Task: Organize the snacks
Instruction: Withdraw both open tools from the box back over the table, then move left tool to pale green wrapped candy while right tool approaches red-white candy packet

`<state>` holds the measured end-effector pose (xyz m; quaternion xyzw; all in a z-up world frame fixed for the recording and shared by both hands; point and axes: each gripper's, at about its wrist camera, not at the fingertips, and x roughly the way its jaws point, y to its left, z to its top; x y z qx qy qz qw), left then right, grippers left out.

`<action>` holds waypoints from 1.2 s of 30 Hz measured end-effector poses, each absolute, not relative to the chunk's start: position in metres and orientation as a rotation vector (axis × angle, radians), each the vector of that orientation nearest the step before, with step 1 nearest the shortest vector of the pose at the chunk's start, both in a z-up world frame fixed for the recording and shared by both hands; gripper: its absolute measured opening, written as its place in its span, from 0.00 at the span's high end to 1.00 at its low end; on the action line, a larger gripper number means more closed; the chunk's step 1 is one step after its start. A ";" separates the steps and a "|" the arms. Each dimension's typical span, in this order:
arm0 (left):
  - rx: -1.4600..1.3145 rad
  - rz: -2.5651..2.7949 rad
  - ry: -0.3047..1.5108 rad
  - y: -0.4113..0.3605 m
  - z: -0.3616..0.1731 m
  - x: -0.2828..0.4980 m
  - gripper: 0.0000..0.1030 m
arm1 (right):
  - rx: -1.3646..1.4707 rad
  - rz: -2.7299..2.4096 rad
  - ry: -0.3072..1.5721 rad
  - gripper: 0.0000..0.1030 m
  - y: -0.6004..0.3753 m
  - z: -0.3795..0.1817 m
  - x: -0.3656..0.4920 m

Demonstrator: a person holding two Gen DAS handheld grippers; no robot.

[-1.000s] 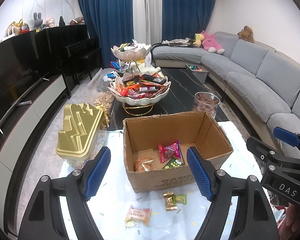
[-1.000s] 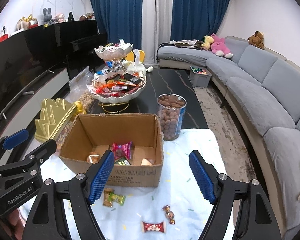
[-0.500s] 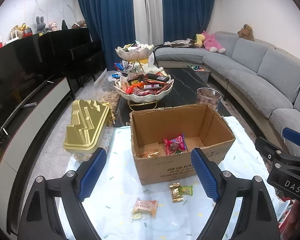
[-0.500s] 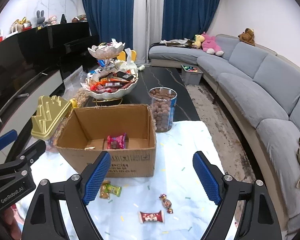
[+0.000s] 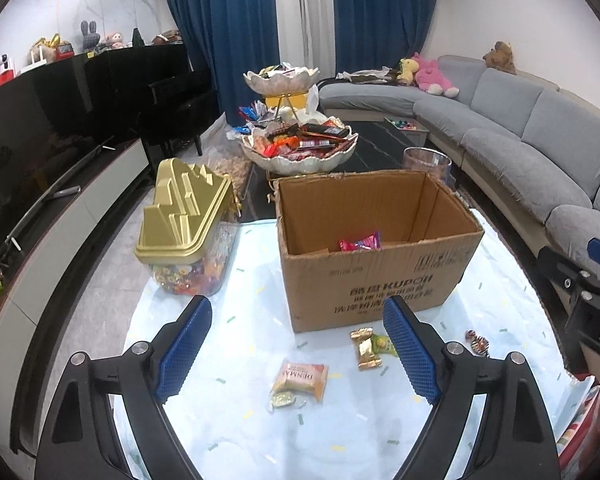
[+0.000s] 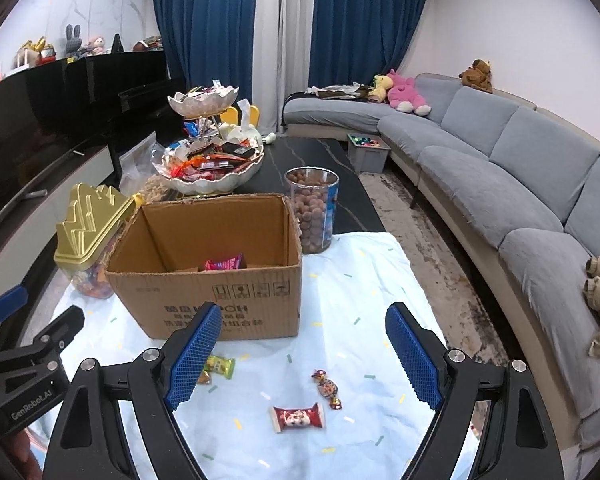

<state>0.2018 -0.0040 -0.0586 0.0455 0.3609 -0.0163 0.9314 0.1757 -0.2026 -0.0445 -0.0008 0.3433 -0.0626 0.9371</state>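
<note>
My left jaws (image 5: 296, 354) and right jaws (image 6: 304, 358) had just spread wide, empty. The biscuit packet (image 5: 301, 376) looked light, crinkly; I'd pinch across its flat middle.

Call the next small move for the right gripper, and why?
Probably lower the right gripper onto the red-and-white candy lying loose on the light blue cloth, between its fingers. Its jaws have just been opening, with nothing between them, and the cardboard box sits open behind with a snack inside.
</note>
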 end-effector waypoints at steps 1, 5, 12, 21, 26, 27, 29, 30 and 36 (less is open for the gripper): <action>0.094 -0.028 0.737 -0.003 -0.061 0.200 0.15 | -0.003 -0.130 0.699 0.18 -0.202 -0.046 0.174; 0.084 -0.016 0.738 0.001 -0.071 0.193 0.14 | -0.003 -0.142 0.691 0.18 -0.199 -0.053 0.166; 0.084 0.009 0.737 0.008 -0.088 0.183 0.13 | -0.001 -0.161 0.674 0.18 -0.195 -0.072 0.152; 0.085 0.050 0.713 0.015 -0.110 0.171 0.09 | -0.027 -0.176 0.654 0.18 -0.188 -0.097 0.144; 0.090 0.091 0.693 0.018 -0.123 0.166 0.07 | -0.030 -0.182 0.682 0.18 -0.188 -0.115 0.145; 0.089 0.097 0.693 0.018 -0.125 0.166 0.07 | -0.028 -0.183 0.686 0.18 -0.188 -0.117 0.145; 0.083 0.110 0.697 0.020 -0.132 0.165 0.07 | -0.027 -0.188 0.690 0.18 -0.188 -0.122 0.146; 0.086 0.114 0.698 0.021 -0.136 0.164 0.07 | -0.027 -0.191 0.690 0.18 -0.188 -0.124 0.145; 0.105 0.133 0.685 0.021 -0.149 0.162 0.07 | -0.034 -0.192 0.694 0.18 -0.188 -0.138 0.145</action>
